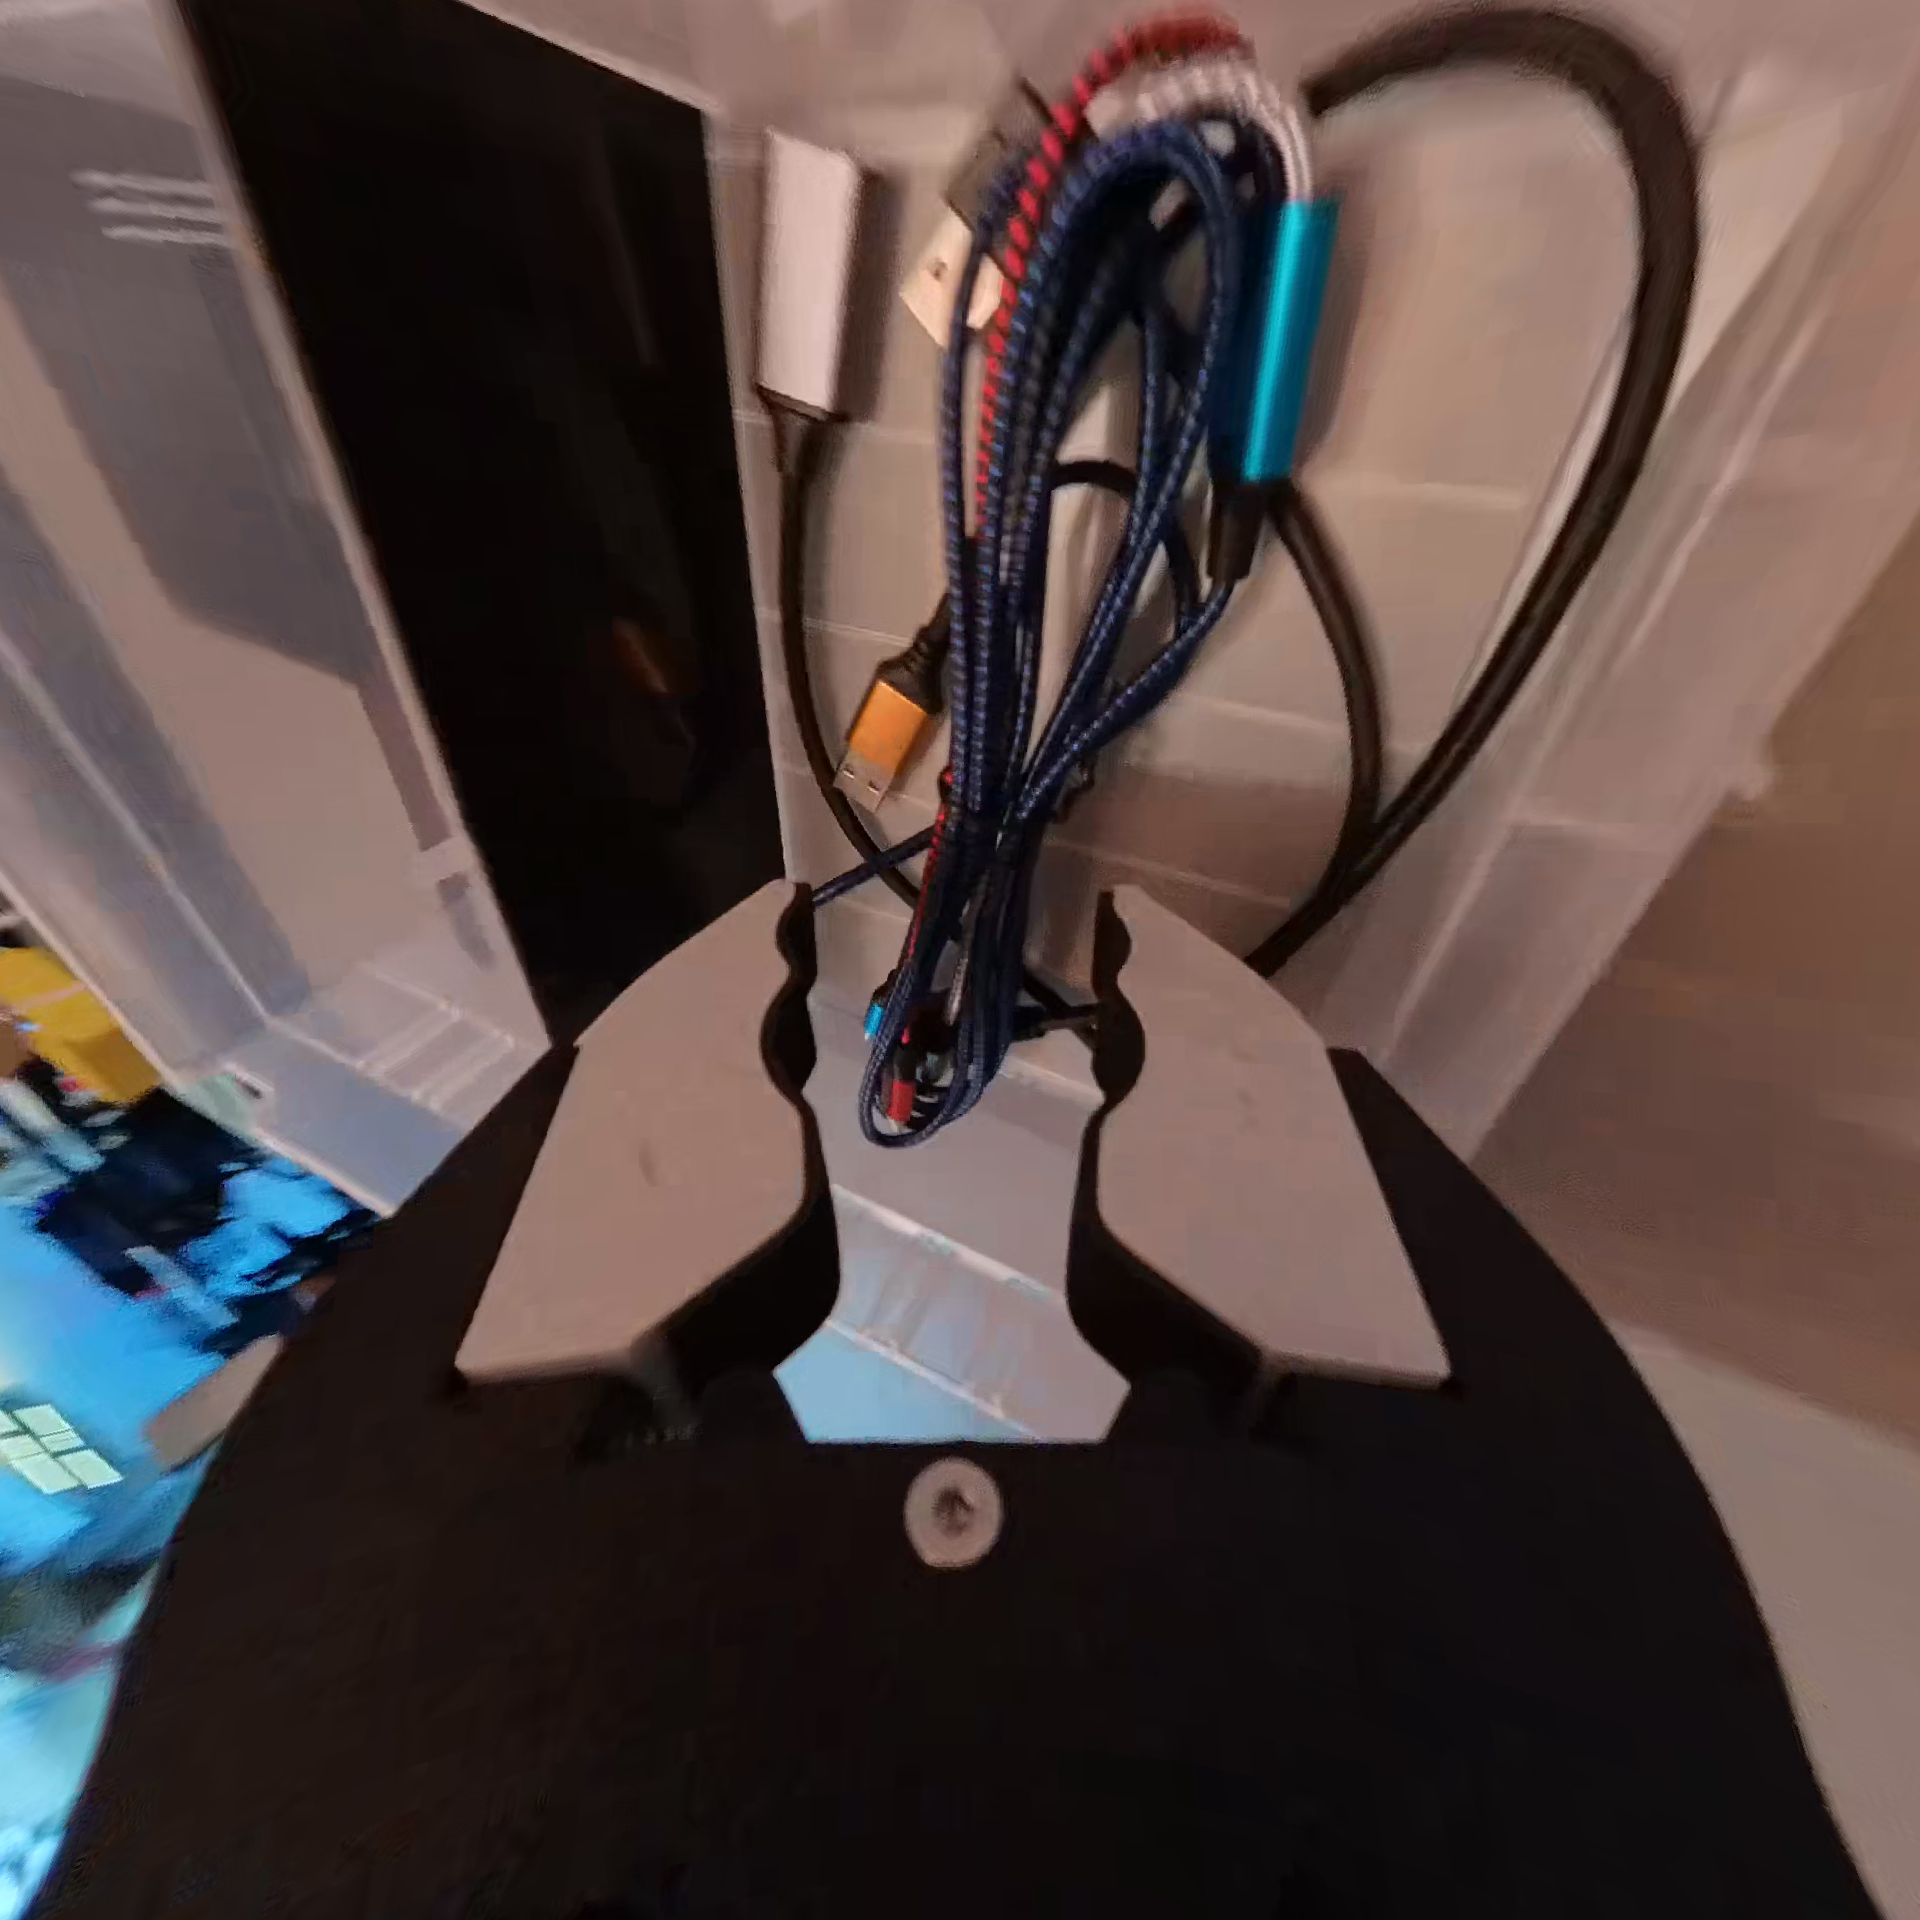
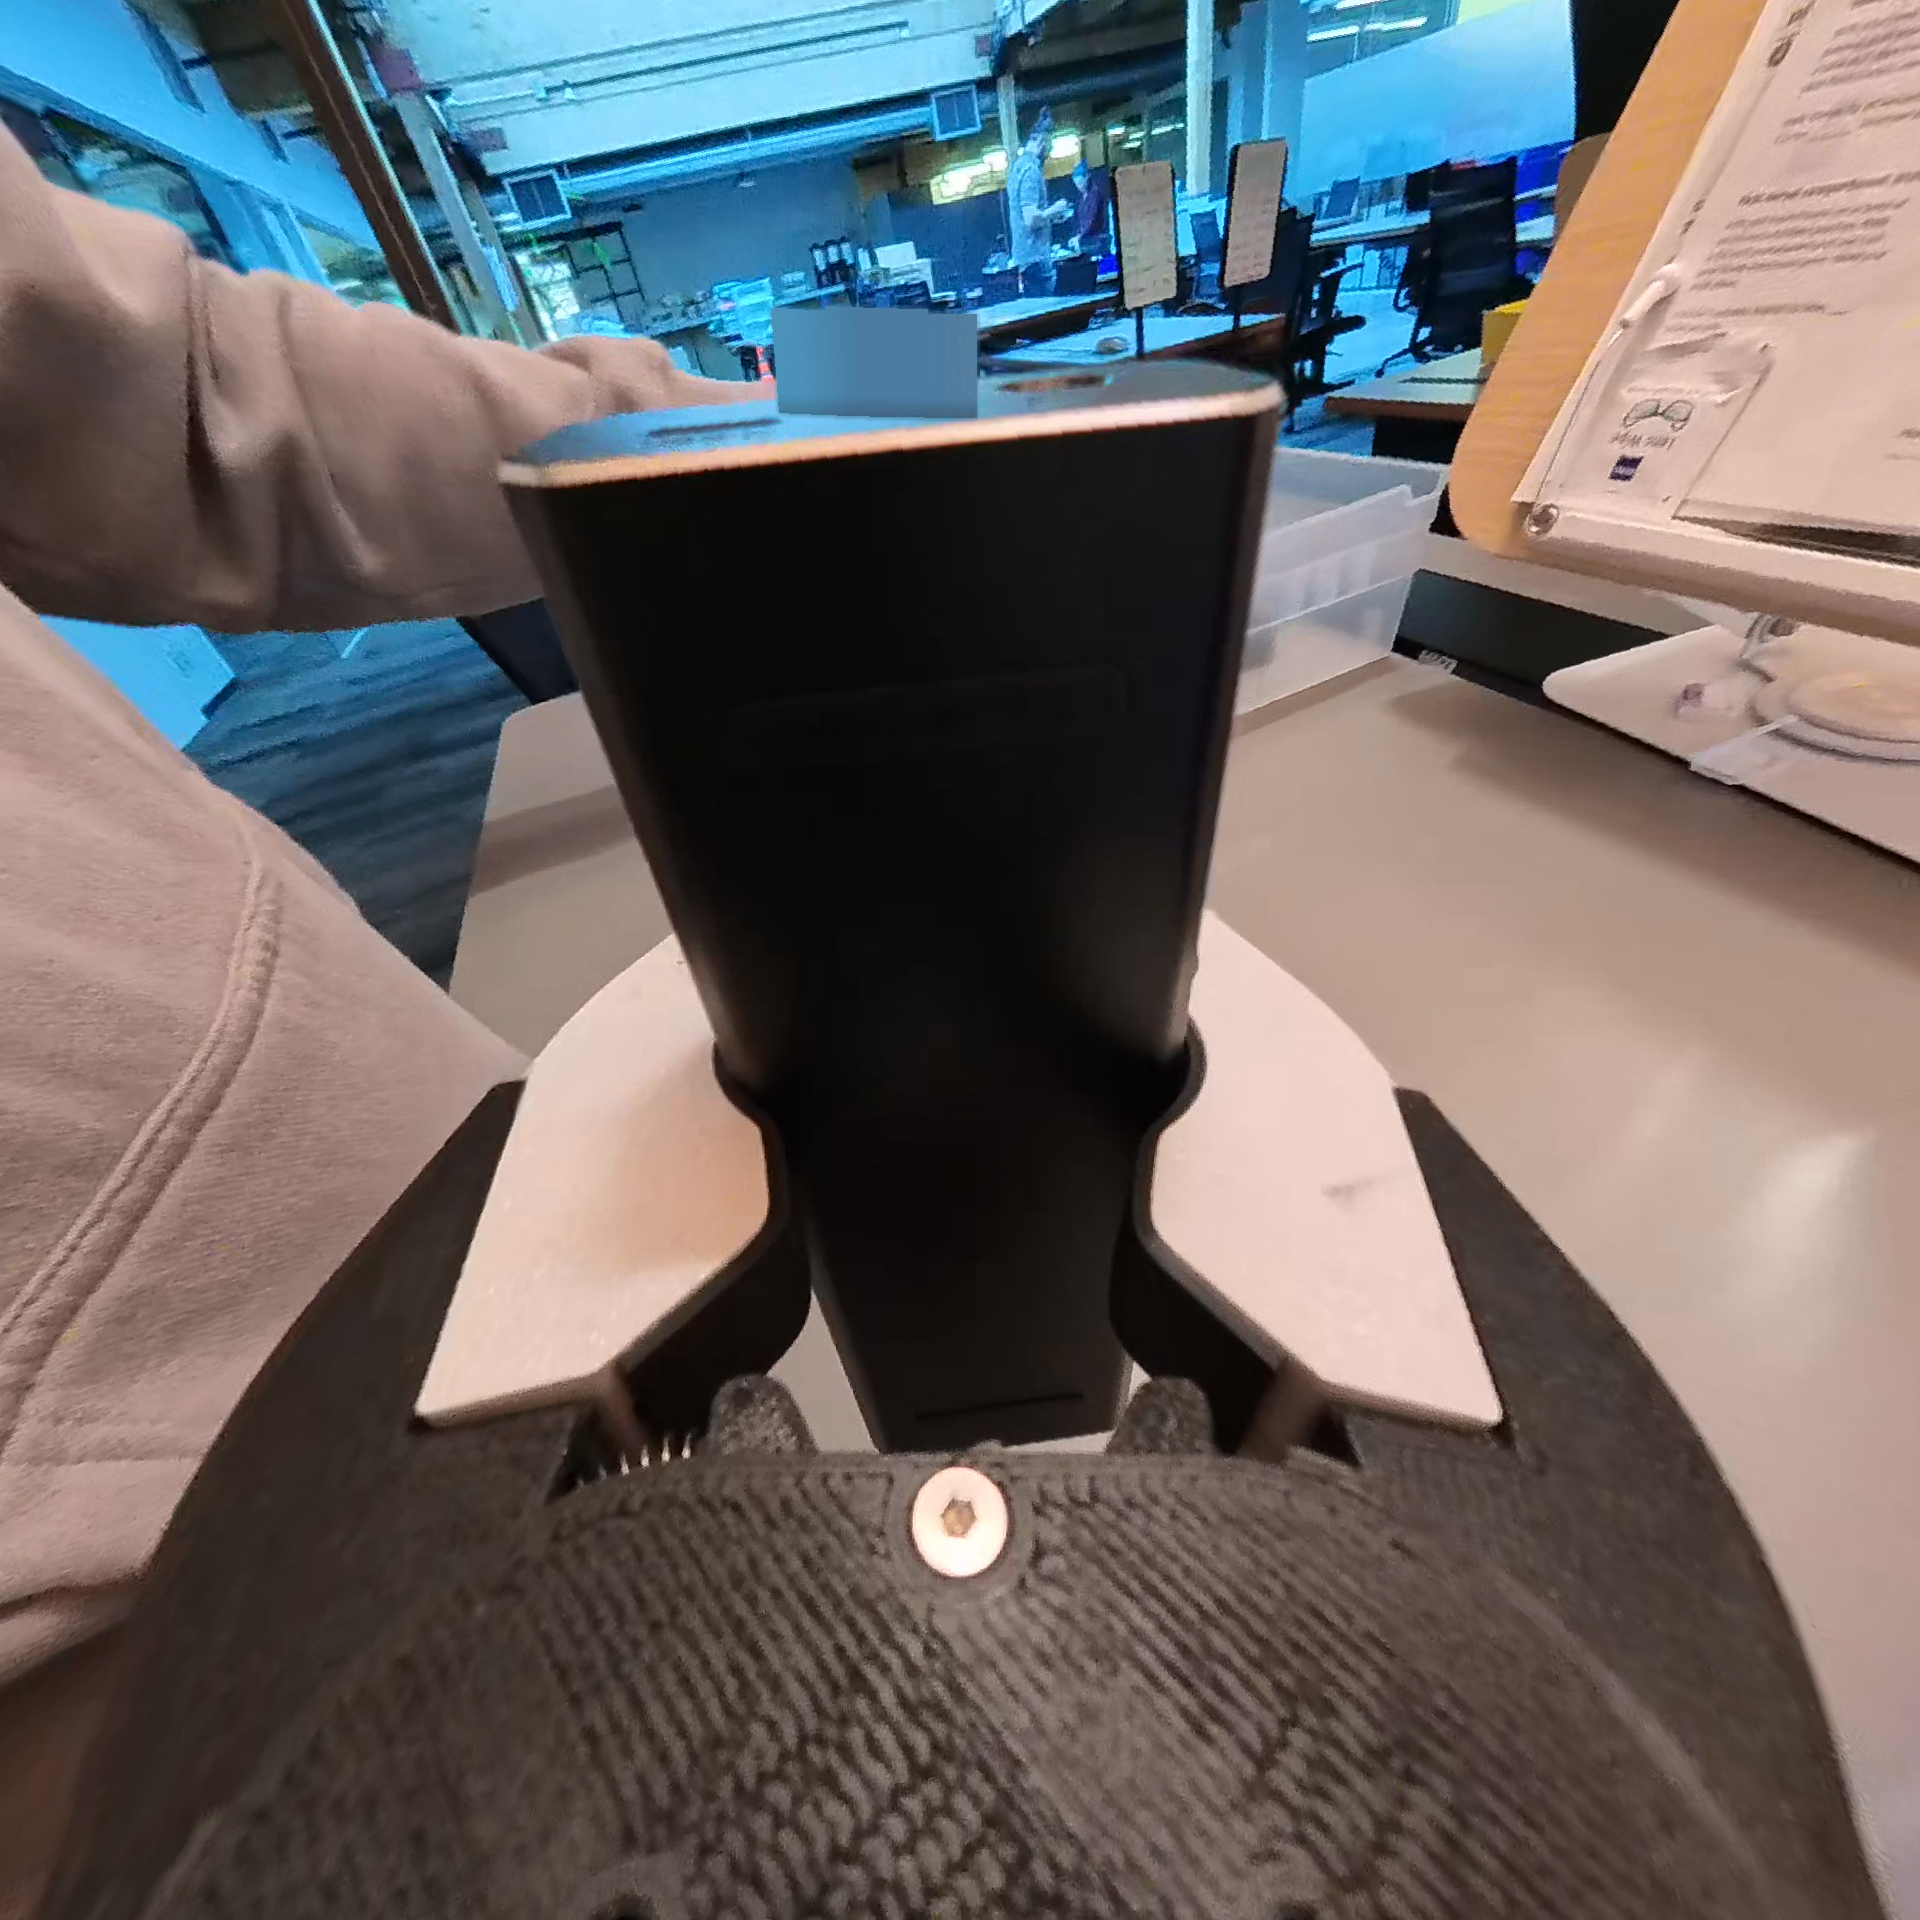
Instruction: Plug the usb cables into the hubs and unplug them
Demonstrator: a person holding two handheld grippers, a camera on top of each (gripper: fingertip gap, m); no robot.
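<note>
— Black gripper bodies are filling the bottom of both wrist views. What is the left gripper [image 1: 951, 940] doing?

— Its jaws are standing apart, gripping nothing. A bundle of braided blue and red USB cables [image 1: 1049, 644] is lying just ahead of the tips, its lower loops sitting in the gap between them; I cannot tell whether anything is touching.

— And the right gripper [image 2: 956, 1049]?

— Its jaws are clamping a tall black hub [image 2: 914, 748] low on its sides. The hub is rising away from the camera, its flat end, edged in a pale line, pointing towards the room.

— How much room is showing?

— On the left, the cables are lying in a clear plastic bin [image 1: 1195, 727]; a dark panel is closing off its left side. On the right, open grey tabletop [image 2: 1507, 987] is stretching out, with a clipboard stand [image 2: 1714, 343] further off. A beige sleeve [image 2: 177, 436] is crowding the hub's left.

— Other cable details?

— An orange-collared plug [image 1: 883, 732], a silver connector [image 1: 810, 281], a teal sleeve [image 1: 1283, 343] and a thick black cable [image 1: 1652, 416] looping around the right. Everything there is looking blurred.
</note>
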